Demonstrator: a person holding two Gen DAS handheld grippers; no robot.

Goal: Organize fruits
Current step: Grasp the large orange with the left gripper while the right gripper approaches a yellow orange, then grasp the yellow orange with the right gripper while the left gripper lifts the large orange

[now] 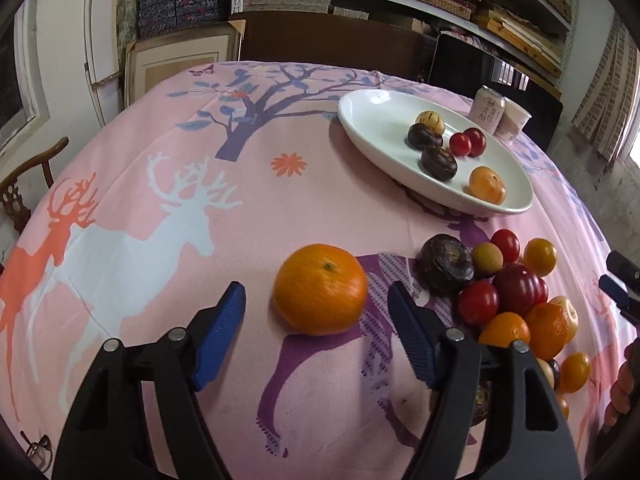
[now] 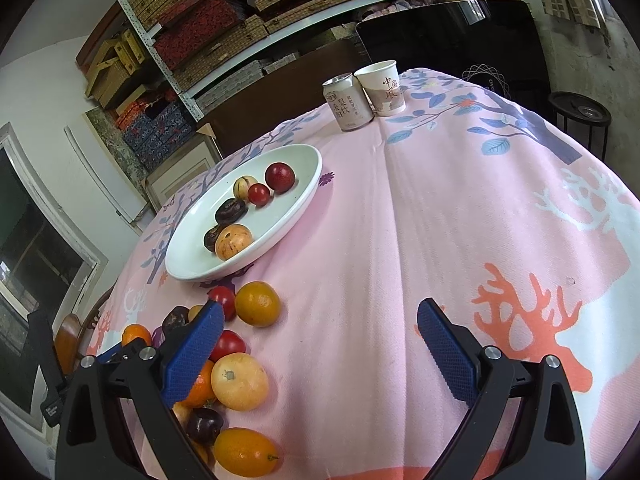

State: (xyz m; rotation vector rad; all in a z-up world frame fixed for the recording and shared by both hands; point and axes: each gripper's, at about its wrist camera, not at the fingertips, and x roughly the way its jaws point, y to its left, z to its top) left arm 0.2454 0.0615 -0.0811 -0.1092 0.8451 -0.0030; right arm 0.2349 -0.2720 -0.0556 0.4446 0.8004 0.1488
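Left gripper (image 1: 316, 312) gapes around a lone round orange (image 1: 321, 289) on pink cloth, left of the fruit heap (image 1: 516, 300); right gripper (image 2: 320, 332) spread over bare cloth beside the white oval plate (image 2: 296, 204)

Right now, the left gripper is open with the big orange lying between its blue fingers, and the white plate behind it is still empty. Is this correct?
Not quite. The left gripper is open around the big orange, but the white plate is not empty: the left wrist view shows six small fruits already in it, and the right wrist view confirms it.
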